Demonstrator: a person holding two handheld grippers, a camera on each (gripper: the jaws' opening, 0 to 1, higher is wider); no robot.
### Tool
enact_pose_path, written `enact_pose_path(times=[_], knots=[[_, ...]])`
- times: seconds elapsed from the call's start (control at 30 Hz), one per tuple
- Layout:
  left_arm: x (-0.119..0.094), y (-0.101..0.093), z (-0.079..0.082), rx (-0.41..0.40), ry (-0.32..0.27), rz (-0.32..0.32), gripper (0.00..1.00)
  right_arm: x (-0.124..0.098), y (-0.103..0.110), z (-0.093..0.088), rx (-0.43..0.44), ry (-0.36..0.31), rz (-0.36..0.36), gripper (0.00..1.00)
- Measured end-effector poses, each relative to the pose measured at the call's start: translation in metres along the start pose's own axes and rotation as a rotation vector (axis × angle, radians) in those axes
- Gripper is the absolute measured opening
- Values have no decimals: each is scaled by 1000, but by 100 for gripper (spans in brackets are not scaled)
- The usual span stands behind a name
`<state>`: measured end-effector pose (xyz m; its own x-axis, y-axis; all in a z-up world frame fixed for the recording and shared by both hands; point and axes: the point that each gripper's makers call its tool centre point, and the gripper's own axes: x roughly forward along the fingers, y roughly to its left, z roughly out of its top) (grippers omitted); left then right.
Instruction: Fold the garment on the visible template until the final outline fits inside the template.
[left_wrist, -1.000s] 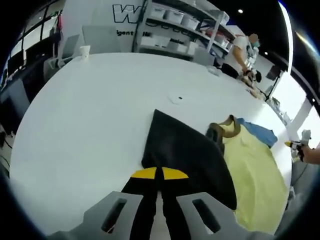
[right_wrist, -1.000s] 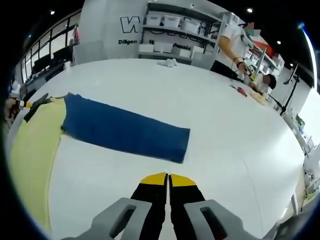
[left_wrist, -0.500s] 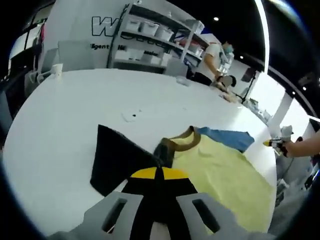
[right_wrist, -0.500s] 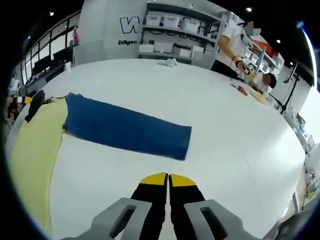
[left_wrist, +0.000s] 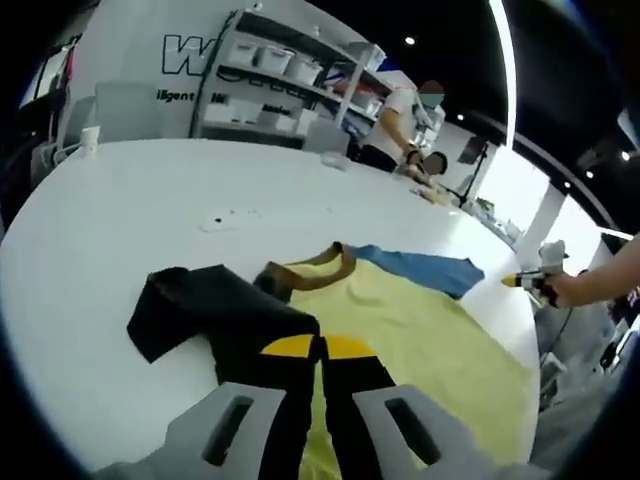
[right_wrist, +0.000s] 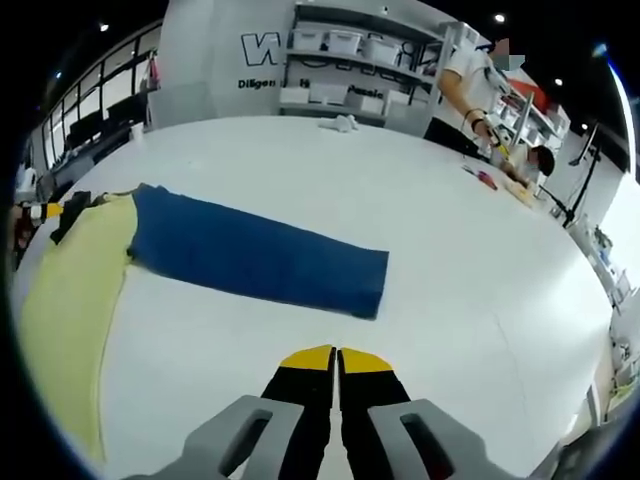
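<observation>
The garment lies on the white table (left_wrist: 90, 230): a yellow body (left_wrist: 430, 345), a brown collar (left_wrist: 322, 259), a blue sleeve (left_wrist: 420, 270) and a dark sleeve (left_wrist: 210, 312). My left gripper (left_wrist: 318, 347) is shut on the dark sleeve, which is bunched and drawn up onto the edge of the yellow body. In the right gripper view the blue sleeve (right_wrist: 260, 258) lies flat and spread out from the yellow body (right_wrist: 60, 295). My right gripper (right_wrist: 337, 358) is shut on nothing, above bare table short of the sleeve. It also shows, held in a hand, as the right gripper (left_wrist: 535, 284).
A paper cup (left_wrist: 90, 138) stands at the table's far left, and small scraps (left_wrist: 216, 218) lie beyond the garment. Shelves with white bins (left_wrist: 290, 85) and people (left_wrist: 400, 120) at the table's far side fill the background. A white crumpled item (right_wrist: 342, 124) lies far off.
My left gripper has dragged the dark sleeve from lying flat to bunched up over the yellow body's edge. The right gripper has stayed nearly still.
</observation>
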<state>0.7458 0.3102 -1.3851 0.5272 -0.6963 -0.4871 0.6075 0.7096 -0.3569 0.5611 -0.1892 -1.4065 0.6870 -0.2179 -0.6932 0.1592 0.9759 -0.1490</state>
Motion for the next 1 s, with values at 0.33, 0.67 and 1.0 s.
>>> enact_pose_path(times=[0.33,0.67,1.0], knots=[[-26,33,12,-8,-47,55,9,4,3,0,-2,2,5,0],[-35,121,-3,-52,61,335,11,2,0,-2,-5,8,-1,0],[-19,116,-17,-60,139,339,18,1,-5,-5,0,14,-10,0]])
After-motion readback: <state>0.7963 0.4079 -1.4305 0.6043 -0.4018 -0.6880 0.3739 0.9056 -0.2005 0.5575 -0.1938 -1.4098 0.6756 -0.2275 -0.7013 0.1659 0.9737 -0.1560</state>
